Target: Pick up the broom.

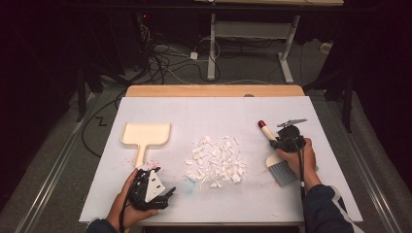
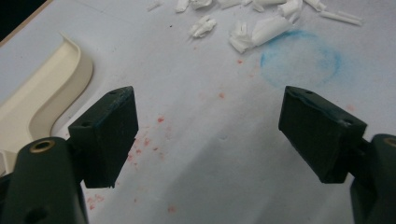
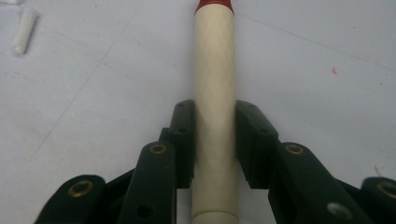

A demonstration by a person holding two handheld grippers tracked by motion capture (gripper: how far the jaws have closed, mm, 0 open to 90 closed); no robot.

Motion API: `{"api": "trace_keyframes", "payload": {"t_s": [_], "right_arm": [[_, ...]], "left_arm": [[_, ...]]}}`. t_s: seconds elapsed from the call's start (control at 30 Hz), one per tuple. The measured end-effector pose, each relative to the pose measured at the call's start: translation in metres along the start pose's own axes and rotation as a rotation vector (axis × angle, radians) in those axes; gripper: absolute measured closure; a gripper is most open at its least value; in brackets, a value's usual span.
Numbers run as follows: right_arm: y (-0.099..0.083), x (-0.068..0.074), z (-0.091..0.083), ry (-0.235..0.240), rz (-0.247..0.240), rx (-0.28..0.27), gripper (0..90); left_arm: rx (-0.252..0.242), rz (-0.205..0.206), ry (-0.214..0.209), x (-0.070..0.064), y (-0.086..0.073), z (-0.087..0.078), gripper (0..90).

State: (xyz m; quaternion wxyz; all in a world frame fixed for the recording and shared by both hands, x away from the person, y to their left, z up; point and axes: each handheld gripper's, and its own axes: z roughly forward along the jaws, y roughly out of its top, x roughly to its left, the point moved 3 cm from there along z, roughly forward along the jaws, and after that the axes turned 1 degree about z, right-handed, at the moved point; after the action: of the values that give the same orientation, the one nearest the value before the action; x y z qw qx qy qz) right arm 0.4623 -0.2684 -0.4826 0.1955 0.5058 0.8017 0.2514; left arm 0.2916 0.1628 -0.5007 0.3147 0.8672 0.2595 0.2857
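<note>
- Right gripper [image 1: 278, 142] pinches the brush [image 1: 275, 155] by its cream handle; jaws pressed on both sides; brush lies on the right of the table [image 1: 291, 109], red tip far, grey hairs near.
- Left gripper [image 1: 160, 193] w/ jaws spread wide, nothing between; it's just by the dustpan [image 1: 145, 135] handle.
- Pile of white paper bits [image 1: 216, 161] in the middle, btw dustpan & brush.
- Blue ring mark [image 2: 300, 59] & red specks on the table.

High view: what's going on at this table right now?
A person is set up to sweep. The right gripper is shut on the brush handle, bristles resting on the white table cover. The left gripper is open, near the cream dustpan handle, holding nothing. The pile of white scraps lies between them, not yet swept.
</note>
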Motion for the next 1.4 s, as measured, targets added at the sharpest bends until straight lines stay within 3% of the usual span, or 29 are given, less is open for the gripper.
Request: {"api": "trace_keyframes", "payload": {"t_s": [0.07,0.13,0.17,0.37,0.5,0.57,0.67,0.77,0.83,0.87,0.9,0.97,1.0,1.1,1.2,1.23,1.3,1.37,1.4], "right_arm": [[-0.001,-0.004,-0.008,0.028,0.003,-0.029,71.2],[0.0,-0.005,-0.011,0.027,0.004,-0.04,71.2],[0.0,-0.008,-0.021,0.038,0.012,-0.088,71.2],[0.001,-0.007,-0.056,0.049,-0.012,-0.231,71.2],[0.0,-0.007,-0.072,0.049,-0.008,-0.294,71.2],[-0.004,-0.004,-0.087,0.027,-0.012,-0.372,71.3],[-0.006,-0.002,-0.097,0.032,-0.02,-0.395,71.4],[-0.012,0.002,-0.117,0.02,0.003,-0.476,71.5],[-0.012,0.004,-0.121,0.019,0.012,-0.491,71.5],[-0.011,0.006,-0.125,0.035,0.012,-0.483,71.5],[-0.009,0.013,-0.134,0.046,0.015,-0.524,71.5],[-0.008,0.016,-0.136,0.049,-0.001,-0.516,71.5],[-0.005,0.028,-0.144,0.048,-0.021,-0.548,71.4],[-0.003,0.038,-0.151,0.058,-0.04,-0.559,71.4],[0.0,0.055,-0.16,0.076,-0.08,-0.573,71.4],[0.002,0.068,-0.167,0.09,-0.118,-0.591,71.4],[0.002,0.073,-0.169,0.095,-0.128,-0.591,71.4],[0.003,0.09,-0.175,0.121,-0.166,-0.605,71.4],[0.003,0.09,-0.175,0.121,-0.166,-0.605,71.4]], "left_arm": [[-0.002,-0.004,0.001,0.0,0.0,-0.001,19.5],[-0.001,-0.005,0.002,0.001,0.0,-0.001,19.5],[-0.001,-0.006,0.0,0.001,-0.001,-0.001,19.5],[-0.012,-0.01,0.004,0.001,0.001,-0.002,19.7],[-0.017,-0.017,-0.002,0.0,0.003,-0.002,19.7],[-0.025,-0.023,-0.006,0.0,0.004,-0.003,19.7],[-0.053,-0.056,-0.034,0.0,0.007,-0.003,19.4],[-0.079,-0.082,-0.059,-0.002,0.013,-0.003,18.9],[-0.102,-0.089,-0.083,-0.005,0.02,-0.004,18.9],[-0.123,-0.086,-0.097,-0.007,0.026,-0.004,18.9],[-0.142,-0.091,-0.134,-0.013,0.036,-0.003,18.5],[-0.153,-0.086,-0.148,-0.016,0.043,-0.002,18.5],[-0.174,-0.085,-0.175,-0.02,0.052,-0.001,18.5],[-0.219,-0.077,-0.22,-0.031,0.077,0.002,18.6],[-0.285,-0.051,-0.287,-0.051,0.116,0.008,18.6],[-0.308,-0.045,-0.303,-0.058,0.129,0.011,18.8],[-0.345,-0.042,-0.327,-0.07,0.152,0.016,19.5],[-0.372,-0.05,-0.34,-0.084,0.176,0.027,19.9],[-0.372,-0.05,-0.34,-0.084,0.176,0.027,21.0]]}}
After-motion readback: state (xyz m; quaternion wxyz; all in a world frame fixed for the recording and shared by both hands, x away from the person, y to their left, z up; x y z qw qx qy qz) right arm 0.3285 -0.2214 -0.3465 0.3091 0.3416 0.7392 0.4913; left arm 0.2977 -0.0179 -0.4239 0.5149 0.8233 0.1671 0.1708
